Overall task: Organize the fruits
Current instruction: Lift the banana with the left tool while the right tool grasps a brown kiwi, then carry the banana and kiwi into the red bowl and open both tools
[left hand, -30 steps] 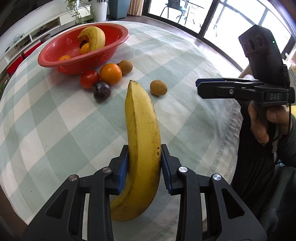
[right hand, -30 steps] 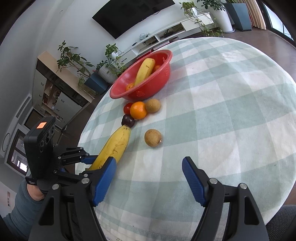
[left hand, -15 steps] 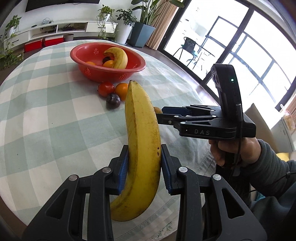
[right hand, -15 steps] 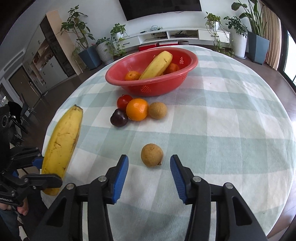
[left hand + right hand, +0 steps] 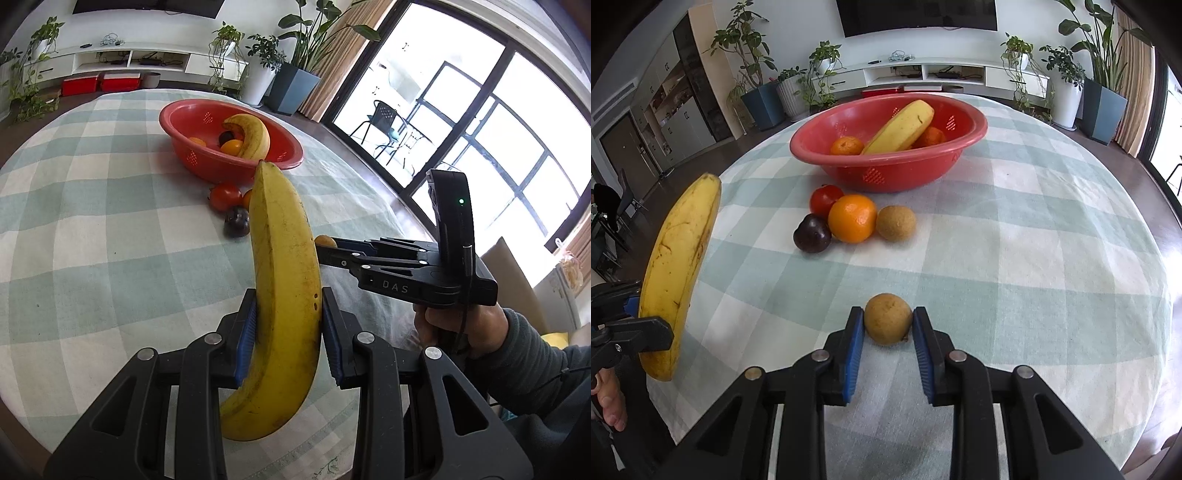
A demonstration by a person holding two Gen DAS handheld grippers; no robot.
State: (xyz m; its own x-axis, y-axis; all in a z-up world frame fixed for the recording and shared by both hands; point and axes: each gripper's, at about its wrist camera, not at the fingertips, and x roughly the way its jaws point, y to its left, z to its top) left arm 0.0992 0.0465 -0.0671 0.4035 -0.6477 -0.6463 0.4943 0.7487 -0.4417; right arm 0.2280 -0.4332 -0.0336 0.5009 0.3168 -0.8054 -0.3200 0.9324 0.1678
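The left claw (image 5: pixel 287 334) holds a banana (image 5: pixel 282 280) above the bench (image 5: pixel 1052 236). The right claw (image 5: pixel 888 334) has just closed on a brown round fruit (image 5: pixel 887 319) resting there. Next: lift both into the red basket (image 5: pixel 886 162).

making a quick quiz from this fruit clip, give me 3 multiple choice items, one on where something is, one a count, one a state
1. Where does the dark plum lie?
A. in the red basket
B. on the tablecloth beside the orange
C. between the right gripper's pads

2. How many bananas are in view?
A. one
B. two
C. three

3. What is the right gripper doing?
A. shut on the brown round fruit
B. open above the basket
C. shut on a banana

Answers:
1 B: the plum touches the orange on the cloth, outside the red basket.
2 B: one banana lies in the basket, and another, the held banana, is in the left gripper.
3 A: its jaws have just closed and both pads press the brown round fruit.
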